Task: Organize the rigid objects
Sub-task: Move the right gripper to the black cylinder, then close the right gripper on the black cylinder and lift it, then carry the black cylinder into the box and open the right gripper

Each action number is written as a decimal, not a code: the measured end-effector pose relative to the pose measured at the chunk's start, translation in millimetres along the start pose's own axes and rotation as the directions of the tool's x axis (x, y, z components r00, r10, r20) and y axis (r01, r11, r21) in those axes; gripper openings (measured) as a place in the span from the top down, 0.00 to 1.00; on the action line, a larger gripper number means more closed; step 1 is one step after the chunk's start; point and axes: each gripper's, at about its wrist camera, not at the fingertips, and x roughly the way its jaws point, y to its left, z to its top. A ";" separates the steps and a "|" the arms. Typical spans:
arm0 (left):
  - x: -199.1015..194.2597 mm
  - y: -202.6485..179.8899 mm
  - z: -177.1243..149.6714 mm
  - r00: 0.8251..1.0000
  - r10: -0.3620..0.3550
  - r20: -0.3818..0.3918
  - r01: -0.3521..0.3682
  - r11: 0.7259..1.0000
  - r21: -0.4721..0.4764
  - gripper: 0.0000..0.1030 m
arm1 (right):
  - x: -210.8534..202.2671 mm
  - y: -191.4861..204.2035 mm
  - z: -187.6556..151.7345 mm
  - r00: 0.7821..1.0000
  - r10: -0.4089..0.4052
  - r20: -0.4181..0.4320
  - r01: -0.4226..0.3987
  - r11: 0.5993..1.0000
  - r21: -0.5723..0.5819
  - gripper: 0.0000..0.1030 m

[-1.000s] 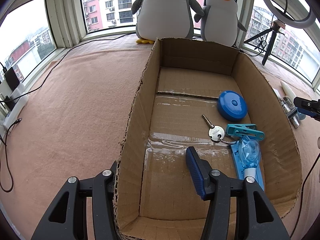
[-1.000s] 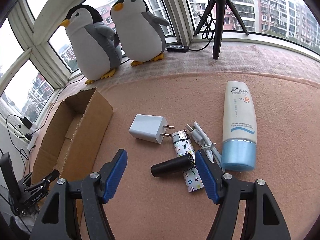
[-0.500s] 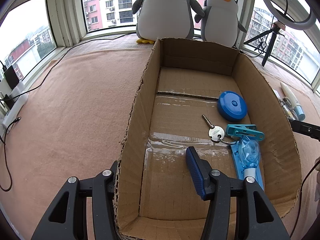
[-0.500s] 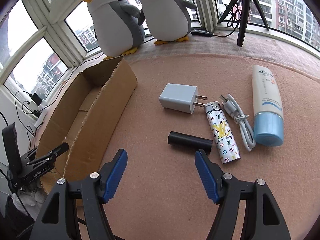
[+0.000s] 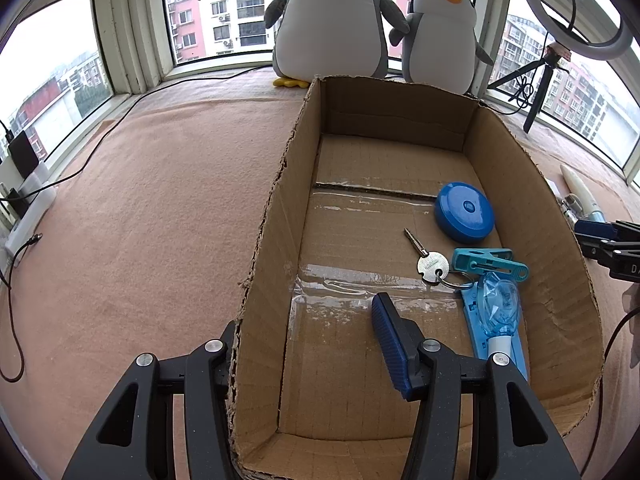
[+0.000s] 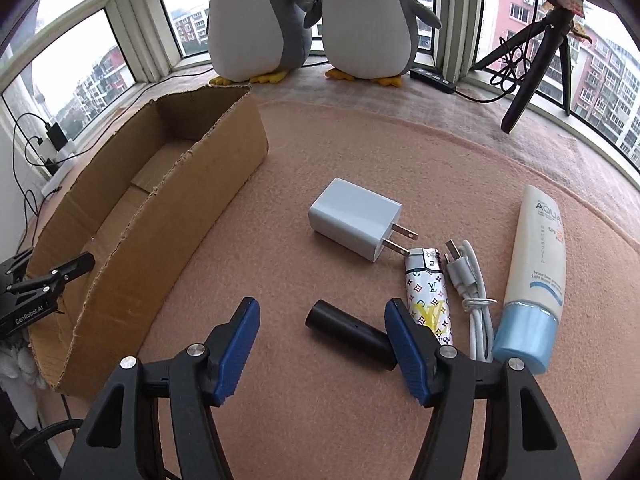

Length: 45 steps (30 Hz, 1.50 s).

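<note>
My right gripper (image 6: pixel 322 338) hangs wide open and empty over the black tube (image 6: pixel 347 334), which lies on the mat beside the lighter (image 6: pixel 427 295). If I close now, my right finger may clip the lighter. My left gripper (image 5: pixel 306 342), also wide open, straddles the box (image 5: pixel 266 256) wall without clamping it.

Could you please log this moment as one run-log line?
left gripper: open, astride cardboard box wall | right gripper: open, approaching black cylinder | nothing held

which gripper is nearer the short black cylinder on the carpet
Right. The right gripper hangs open just over the short black cylinder; the left gripper straddles the cardboard box's near wall, far off.
</note>
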 end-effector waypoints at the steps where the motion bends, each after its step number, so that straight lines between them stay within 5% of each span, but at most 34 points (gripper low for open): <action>1: 0.0 0.0 0.0 1.000 0.000 0.000 0.000 1.000 0.000 0.45 | 2.9 0.6 0.5 1.000 0.001 -0.014 -0.001 1.000 -0.011 0.48; 18: 0.5 0.7 0.1 1.000 -0.007 -0.001 0.007 1.000 -0.009 0.45 | -2.0 -1.2 -9.3 0.994 0.035 -0.106 -0.046 0.993 -0.108 0.54; 26: 0.3 0.3 0.2 1.000 -0.005 0.000 0.005 1.000 -0.006 0.45 | -7.1 -18.8 -12.9 0.994 0.022 -0.104 -0.025 0.999 -0.028 0.84; 34: 1.0 1.5 0.3 1.000 -0.005 0.001 0.005 1.000 -0.008 0.45 | -10.4 -7.6 -20.0 0.998 0.003 -0.069 -0.001 1.000 0.022 0.86; 45: 1.1 1.5 0.5 1.000 -0.004 0.001 0.004 1.000 -0.007 0.45 | -46.9 22.6 -2.9 0.993 0.085 0.081 -0.094 0.990 0.106 0.86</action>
